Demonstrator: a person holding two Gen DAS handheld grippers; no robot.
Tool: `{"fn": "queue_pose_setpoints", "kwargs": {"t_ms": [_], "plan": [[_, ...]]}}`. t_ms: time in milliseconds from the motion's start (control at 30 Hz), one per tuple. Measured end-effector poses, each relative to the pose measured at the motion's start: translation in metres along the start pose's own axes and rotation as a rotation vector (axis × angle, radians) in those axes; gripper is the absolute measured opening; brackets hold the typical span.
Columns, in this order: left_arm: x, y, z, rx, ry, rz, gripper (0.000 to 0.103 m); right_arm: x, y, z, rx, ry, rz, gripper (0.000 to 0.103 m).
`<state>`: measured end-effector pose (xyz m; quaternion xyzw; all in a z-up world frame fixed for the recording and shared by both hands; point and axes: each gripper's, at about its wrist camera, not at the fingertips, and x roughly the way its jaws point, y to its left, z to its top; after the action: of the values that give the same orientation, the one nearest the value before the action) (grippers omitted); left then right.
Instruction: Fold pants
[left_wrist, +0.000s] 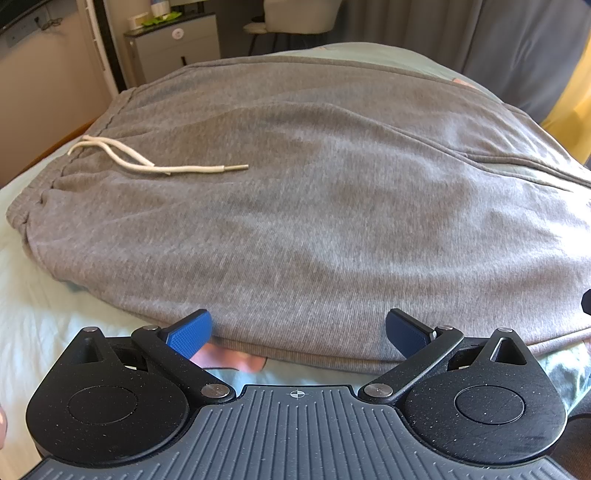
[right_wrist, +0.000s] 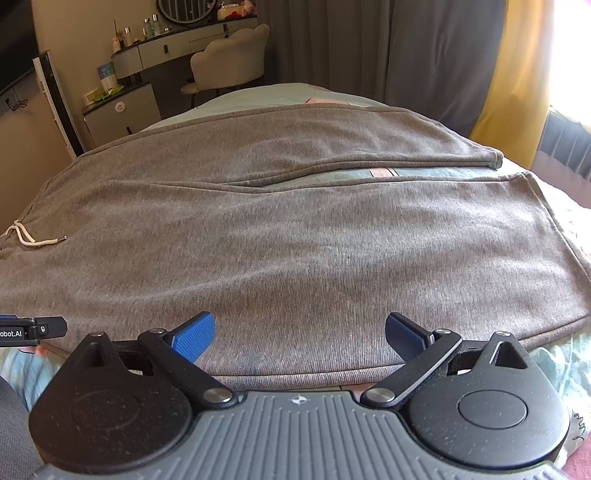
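Observation:
Grey sweatpants (left_wrist: 314, 206) lie spread flat on a bed, waistband to the left with a white drawstring (left_wrist: 147, 166). In the right wrist view the pants (right_wrist: 295, 258) show both legs running right, a narrow gap between them, and the drawstring (right_wrist: 33, 240) at far left. My left gripper (left_wrist: 298, 332) is open, its blue pads astride the near edge of the pants close to the waist. My right gripper (right_wrist: 300, 336) is open over the near edge of the closer leg. Part of the left gripper (right_wrist: 33, 328) shows at the left edge.
The bed has a pale green and white sheet (left_wrist: 33, 314). Behind it stand a grey cabinet (left_wrist: 173, 44), a dressing table with a beige chair (right_wrist: 229, 59), grey curtains (right_wrist: 406, 48) and a yellow curtain (right_wrist: 517, 74).

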<state>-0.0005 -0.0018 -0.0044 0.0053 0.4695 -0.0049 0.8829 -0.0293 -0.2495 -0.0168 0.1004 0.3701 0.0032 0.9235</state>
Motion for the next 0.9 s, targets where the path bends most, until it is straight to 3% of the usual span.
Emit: {"fn": "queue_pose_setpoints", "kwargs": {"t_ms": [900], "plan": [[0.0012, 0.0003, -0.0006, 0.009, 0.039, 0.006, 0.103, 0.0020, 0.0000, -0.0010, 0.002, 0.012, -0.005, 0.099]]}}
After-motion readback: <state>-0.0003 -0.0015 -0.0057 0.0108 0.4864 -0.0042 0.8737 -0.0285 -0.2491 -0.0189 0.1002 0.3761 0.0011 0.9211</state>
